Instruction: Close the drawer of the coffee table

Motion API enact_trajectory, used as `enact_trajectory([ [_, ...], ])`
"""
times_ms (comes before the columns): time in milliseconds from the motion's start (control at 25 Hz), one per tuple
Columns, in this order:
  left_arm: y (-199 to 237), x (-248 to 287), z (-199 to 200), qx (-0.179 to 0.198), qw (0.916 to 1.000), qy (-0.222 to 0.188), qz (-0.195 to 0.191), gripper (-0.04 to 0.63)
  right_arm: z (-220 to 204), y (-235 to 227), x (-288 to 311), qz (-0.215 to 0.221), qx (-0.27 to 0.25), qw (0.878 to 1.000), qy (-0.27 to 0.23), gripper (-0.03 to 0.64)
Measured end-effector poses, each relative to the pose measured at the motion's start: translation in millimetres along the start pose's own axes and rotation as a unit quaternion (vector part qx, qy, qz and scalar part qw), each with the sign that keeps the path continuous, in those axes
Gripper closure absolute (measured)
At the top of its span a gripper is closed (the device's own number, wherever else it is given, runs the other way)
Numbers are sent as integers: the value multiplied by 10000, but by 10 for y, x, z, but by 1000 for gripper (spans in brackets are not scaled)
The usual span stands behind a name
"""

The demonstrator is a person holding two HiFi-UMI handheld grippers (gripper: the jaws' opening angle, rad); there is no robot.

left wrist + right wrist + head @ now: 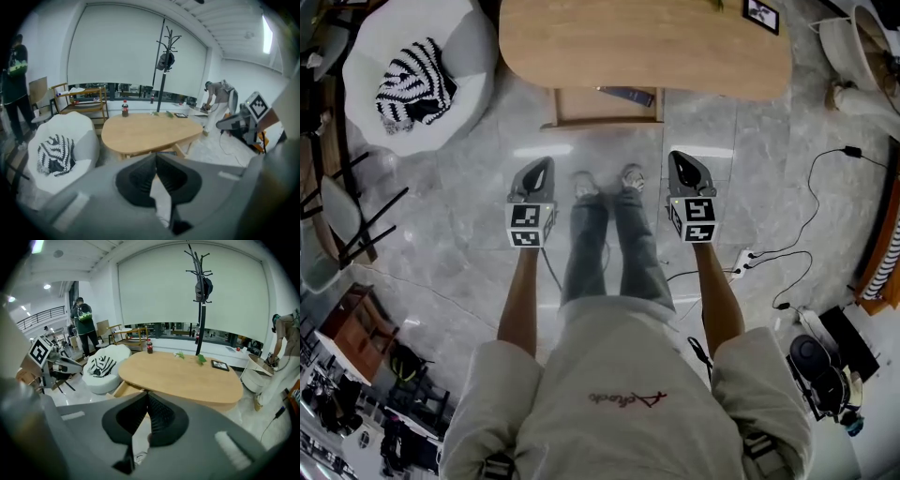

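Wooden drawer [605, 105] juts open from the coffee table [647, 42], ahead of the left gripper [542, 169] and right gripper [682, 164], both pinched together and empty; the push is not yet made

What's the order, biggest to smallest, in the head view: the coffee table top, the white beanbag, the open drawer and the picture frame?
1. coffee table top
2. white beanbag
3. open drawer, only its pulled-out part showing
4. picture frame, partly cut off by the picture's top edge
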State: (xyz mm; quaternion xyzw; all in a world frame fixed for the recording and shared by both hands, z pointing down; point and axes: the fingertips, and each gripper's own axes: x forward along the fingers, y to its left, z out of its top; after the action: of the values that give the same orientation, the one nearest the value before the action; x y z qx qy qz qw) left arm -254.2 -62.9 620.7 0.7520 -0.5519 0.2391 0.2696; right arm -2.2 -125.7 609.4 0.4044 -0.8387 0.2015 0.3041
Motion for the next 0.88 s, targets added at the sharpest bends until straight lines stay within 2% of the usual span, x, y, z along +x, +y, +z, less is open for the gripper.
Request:
enact_trajectory([
  [480,233,635,-1247,-199,9994,225,173,592,-1332,5,748,107,257,9984,493,612],
  [880,199,1171,-2095,-398,9974,493,333,592,-2186,-119,1265,257,210,9967,736,612],
])
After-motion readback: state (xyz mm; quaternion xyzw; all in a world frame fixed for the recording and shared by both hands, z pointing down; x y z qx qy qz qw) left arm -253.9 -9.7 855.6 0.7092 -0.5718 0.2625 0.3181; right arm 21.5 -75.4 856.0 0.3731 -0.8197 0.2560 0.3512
